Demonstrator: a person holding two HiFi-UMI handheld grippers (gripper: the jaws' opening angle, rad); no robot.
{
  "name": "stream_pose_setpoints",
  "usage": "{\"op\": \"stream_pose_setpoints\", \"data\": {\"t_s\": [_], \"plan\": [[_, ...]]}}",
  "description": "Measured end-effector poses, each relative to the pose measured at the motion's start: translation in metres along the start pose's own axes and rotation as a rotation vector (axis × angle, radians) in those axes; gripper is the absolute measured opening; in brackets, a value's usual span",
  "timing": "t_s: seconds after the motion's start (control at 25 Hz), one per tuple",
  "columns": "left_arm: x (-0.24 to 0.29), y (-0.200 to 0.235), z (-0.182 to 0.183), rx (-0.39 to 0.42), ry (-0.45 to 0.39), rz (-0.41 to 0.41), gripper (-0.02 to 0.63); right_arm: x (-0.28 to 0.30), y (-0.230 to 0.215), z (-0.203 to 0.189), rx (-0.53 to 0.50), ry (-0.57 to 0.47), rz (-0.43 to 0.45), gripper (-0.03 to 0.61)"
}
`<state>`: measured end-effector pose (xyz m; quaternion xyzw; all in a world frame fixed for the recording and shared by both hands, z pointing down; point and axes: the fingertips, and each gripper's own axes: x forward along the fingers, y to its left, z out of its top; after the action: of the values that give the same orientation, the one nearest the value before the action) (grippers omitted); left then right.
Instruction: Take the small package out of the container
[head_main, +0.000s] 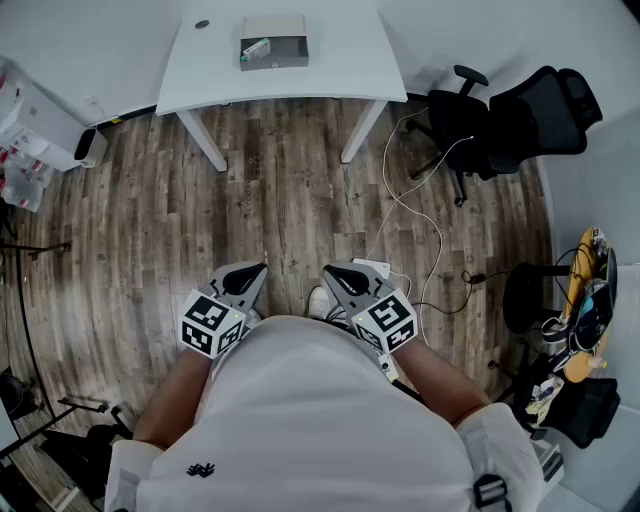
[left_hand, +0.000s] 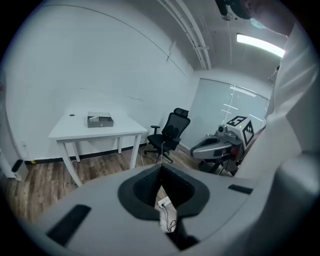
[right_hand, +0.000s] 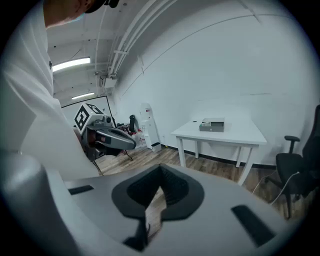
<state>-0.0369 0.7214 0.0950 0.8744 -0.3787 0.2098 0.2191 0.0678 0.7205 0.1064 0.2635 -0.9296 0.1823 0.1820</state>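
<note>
The floor (head_main: 280, 200) is brown-grey wood planks with a little shine, and the table (head_main: 340, 60) is white, smooth and matt. The container (head_main: 273, 44) looks like dull grey card. The left gripper (head_main: 262, 268) and right gripper (head_main: 328, 270) look like smooth grey plastic, and the shirt (head_main: 310, 420) is white cloth.

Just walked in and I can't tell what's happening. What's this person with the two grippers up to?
A person stands on the wood floor, well back from the white table, holding the left gripper and the right gripper close to the body. Both are shut and empty. The small package lies in the open container on the table, untouched, so the pick-up has not begun.
</note>
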Motion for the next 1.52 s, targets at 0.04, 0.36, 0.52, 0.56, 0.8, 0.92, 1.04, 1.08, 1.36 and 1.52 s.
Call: {"op": "stream_pose_setpoints", "data": {"t_s": [0.04,0.36,0.52,0.56,0.8,0.92,1.04,1.08,1.36,1.52], "plan": [[0.010,-0.004,0.000,-0.001,0.002,-0.002,0.008,-0.005,-0.008,-0.005,0.003,0.003,-0.002,0.006],[0.044,-0.018,0.009,-0.003,-0.005,-0.001,0.008,-0.020,-0.041,-0.017,0.014,0.013,0.001,0.006],[0.056,-0.024,0.022,-0.015,-0.004,0.011,0.008,-0.029,-0.054,-0.012,0.030,0.008,0.019,0.006],[0.059,-0.027,0.024,-0.019,-0.003,0.016,0.008,-0.032,-0.057,-0.011,0.033,0.004,0.024,0.006],[0.080,-0.031,0.033,-0.026,0.012,0.011,0.008,-0.030,-0.077,-0.015,0.054,0.003,0.032,0.011],[0.092,-0.019,0.031,-0.012,0.021,-0.008,0.008,-0.019,-0.088,-0.014,0.064,-0.012,0.017,0.012],[0.107,-0.005,0.042,-0.005,0.001,-0.035,0.008,-0.011,-0.105,-0.012,0.066,-0.007,-0.015,0.012],[0.112,0.001,0.048,0.000,-0.006,-0.047,0.008,-0.007,-0.111,-0.008,0.068,0.000,-0.030,0.016],[0.132,0.078,0.094,0.037,-0.034,-0.120,0.009,0.040,-0.147,0.036,0.091,0.021,-0.124,0.064],[0.136,0.126,0.114,0.063,-0.034,-0.139,0.009,0.076,-0.164,0.066,0.108,0.020,-0.160,0.063]]}}
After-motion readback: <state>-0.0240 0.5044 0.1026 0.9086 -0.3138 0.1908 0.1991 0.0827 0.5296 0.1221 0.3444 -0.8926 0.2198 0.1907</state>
